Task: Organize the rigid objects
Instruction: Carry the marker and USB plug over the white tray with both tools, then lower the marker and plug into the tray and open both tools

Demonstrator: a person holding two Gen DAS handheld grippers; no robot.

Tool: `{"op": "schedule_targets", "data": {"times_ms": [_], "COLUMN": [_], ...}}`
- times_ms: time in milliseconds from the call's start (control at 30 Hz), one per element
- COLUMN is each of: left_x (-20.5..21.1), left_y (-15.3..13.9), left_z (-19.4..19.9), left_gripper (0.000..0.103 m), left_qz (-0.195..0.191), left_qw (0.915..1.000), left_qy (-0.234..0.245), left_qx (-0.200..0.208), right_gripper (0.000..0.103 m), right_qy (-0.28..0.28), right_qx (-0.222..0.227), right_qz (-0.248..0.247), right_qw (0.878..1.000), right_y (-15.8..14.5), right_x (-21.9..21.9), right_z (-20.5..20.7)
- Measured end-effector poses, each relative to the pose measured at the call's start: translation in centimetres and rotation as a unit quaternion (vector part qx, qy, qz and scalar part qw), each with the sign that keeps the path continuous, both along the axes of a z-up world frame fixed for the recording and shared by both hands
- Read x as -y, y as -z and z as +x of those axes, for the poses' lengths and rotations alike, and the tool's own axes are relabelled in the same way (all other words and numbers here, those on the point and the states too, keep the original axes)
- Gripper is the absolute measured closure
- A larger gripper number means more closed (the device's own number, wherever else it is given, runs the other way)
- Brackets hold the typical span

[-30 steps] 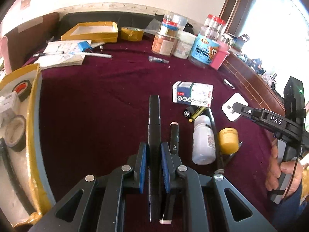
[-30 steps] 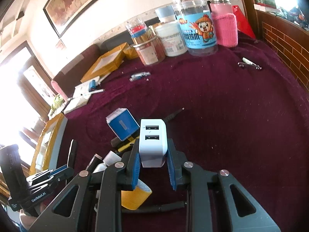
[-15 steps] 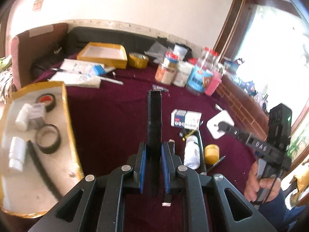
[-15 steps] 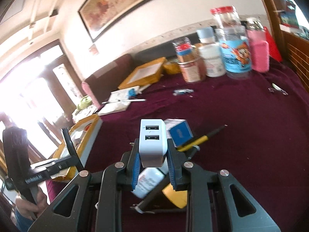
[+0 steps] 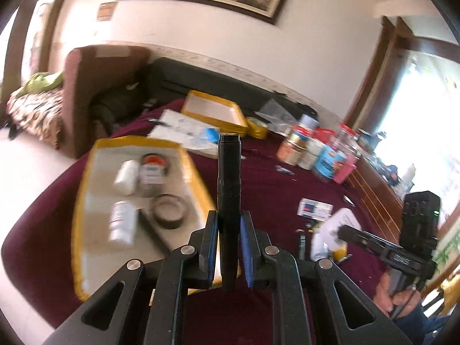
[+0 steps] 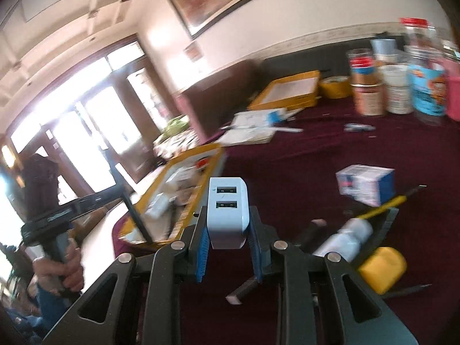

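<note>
My left gripper (image 5: 229, 247) is shut on a black marker (image 5: 228, 184) and holds it raised over the right rim of a yellow-edged tray (image 5: 86, 189). The tray holds white bottles, a jar and a tape roll. My right gripper (image 6: 228, 243) is shut on a white two-port USB charger (image 6: 227, 210), raised above the maroon table (image 6: 345, 155). The same tray (image 6: 184, 198) lies ahead and left of it. In the right wrist view the left gripper (image 6: 126, 201) hangs at the left with the marker (image 6: 132, 210) over the tray.
On the table lie a blue-white box (image 6: 365, 184), a white bottle (image 6: 342, 241), a yellow tape roll (image 6: 382, 268), pens and a pencil. Jars and tubs (image 6: 402, 86) stand at the back right. A second yellow tray (image 5: 214, 112) and papers lie far back.
Both grippers have lifted off the table and swung left toward the yellow-edged tray, each still holding its object. The tray now lies more centrally in both views.
</note>
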State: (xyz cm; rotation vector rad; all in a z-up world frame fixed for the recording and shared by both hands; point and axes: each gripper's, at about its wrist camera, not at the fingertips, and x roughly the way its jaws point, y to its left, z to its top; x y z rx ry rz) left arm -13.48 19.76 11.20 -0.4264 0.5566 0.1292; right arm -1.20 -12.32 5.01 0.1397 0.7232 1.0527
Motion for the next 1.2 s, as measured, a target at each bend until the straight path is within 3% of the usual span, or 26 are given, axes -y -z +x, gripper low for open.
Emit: {"op": "schedule_targets", "data": {"times_ms": [167, 467, 767, 1200], "left_x": [-2.8, -4.7, -6.2, -6.8], "left_y": [1.3, 3.0, 5.8, 8.3], "left_z": [-1.3, -0.5, 1.3, 3.3], "left_gripper": [0.088, 0.088, 0.088, 0.088], "left_qz": [-0.014, -0.025, -0.045, -0.052], "left_qw": [0.9991, 0.9978, 0.9958, 0.9937], "left_qy": [-0.040, -0.055, -0.059, -0.058], "left_qx": [-0.010, -0.026, -0.054, -0.080], "right_gripper": [0.079, 0.079, 0.079, 0.079], "right_qy": [-0.058, -0.107, -0.105, -0.088], "right_qx": [0.001, 0.000, 0.000, 0.072], "right_qz": [-0.011, -0.047, -0.115, -0.180], "right_qw": [0.998, 0.993, 0.988, 0.977], "right_y": [-0.6, 0.5, 4.1, 6.0], "right_x": [-4.7, -12.5, -17.9, -20.4], "right_z": [-2.1, -3.2, -2.8, -3.8]}}
